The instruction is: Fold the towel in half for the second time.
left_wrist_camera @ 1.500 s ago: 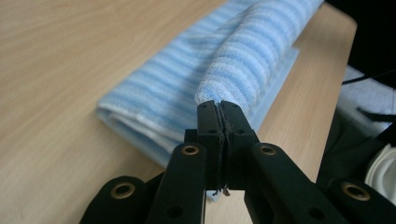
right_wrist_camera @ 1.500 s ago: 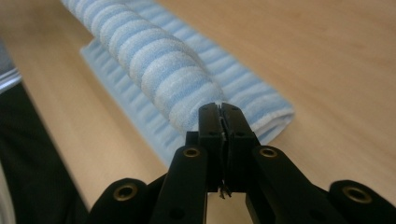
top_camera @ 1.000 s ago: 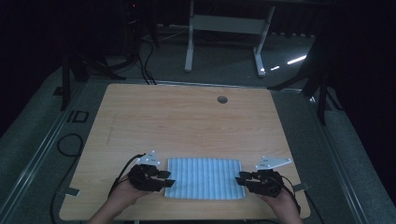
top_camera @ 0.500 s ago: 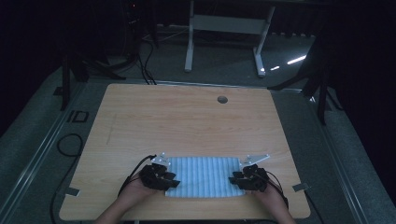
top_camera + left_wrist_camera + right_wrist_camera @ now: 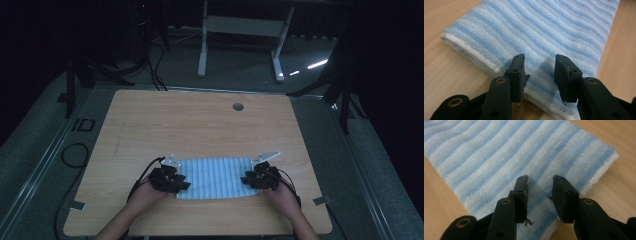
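- The left hand-held gripper is sitting at the left end of the towel, jaws parted over the striped cloth, gripping nothing.
- The right hand-held gripper is poised at the right end, jaws likewise parted above the cloth.
- The towel is lying folded flat near the front edge of the wooden bench.
- The surrounding room is lying in darkness.

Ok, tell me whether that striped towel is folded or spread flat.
Folded. The striped towel shows stacked layers at its rolled side edge in the left gripper view, and lies as a compact rectangle on the table.
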Available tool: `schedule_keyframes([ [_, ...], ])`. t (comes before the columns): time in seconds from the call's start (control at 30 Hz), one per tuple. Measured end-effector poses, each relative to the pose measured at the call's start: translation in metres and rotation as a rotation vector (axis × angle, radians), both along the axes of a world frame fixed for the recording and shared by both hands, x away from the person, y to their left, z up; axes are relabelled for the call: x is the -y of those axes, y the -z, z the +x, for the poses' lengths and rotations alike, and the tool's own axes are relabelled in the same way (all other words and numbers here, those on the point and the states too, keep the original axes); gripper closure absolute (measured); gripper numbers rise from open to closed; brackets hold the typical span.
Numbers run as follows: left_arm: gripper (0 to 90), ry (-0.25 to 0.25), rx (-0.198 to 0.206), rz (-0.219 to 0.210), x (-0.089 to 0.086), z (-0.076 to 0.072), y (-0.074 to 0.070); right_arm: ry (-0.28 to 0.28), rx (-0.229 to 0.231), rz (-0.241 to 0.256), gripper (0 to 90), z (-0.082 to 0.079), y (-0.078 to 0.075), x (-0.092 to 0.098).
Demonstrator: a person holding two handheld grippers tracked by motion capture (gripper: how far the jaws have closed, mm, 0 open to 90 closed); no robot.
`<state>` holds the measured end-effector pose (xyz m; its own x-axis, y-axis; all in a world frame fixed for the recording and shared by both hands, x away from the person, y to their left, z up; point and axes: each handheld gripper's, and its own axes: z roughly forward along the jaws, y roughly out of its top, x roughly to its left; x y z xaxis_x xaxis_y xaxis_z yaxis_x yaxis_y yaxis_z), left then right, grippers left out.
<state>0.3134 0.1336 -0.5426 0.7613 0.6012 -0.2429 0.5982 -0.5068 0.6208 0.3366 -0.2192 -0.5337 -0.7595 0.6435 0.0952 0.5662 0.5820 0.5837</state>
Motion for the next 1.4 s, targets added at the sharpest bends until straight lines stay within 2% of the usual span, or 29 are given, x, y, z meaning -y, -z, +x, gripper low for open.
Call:
schedule_keyframes([
  [0.03,59.8,0.000,0.000,0.000,0.000,0.000,0.000,0.000,0.000,0.000,64.7,0.000,0.000,0.000],
  [0.13,60.0,-0.016,0.012,0.012,-0.005,0.009,0.000,0.006,-0.006,0.007,63.1,0.014,0.000,-0.007],
  [0.3,60.0,-0.029,-0.003,0.001,-0.009,0.024,0.000,0.018,-0.010,0.010,61.9,0.031,0.000,-0.013],
  [0.6,59.9,-0.054,-0.004,0.021,-0.015,0.048,-0.002,0.036,-0.031,0.020,60.0,0.059,0.000,-0.023],
  [0.83,60.0,-0.080,-0.002,0.044,-0.020,0.068,-0.003,0.048,-0.038,0.025,59.9,0.073,0.000,-0.030],
  [1.17,59.9,-0.110,0.001,0.039,-0.023,0.079,-0.002,0.067,-0.044,0.032,58.9,0.087,0.000,-0.036],
  [1.4,59.5,-0.113,0.010,0.060,-0.021,0.081,-0.003,0.072,-0.050,0.039,58.1,0.090,0.000,-0.037],
])
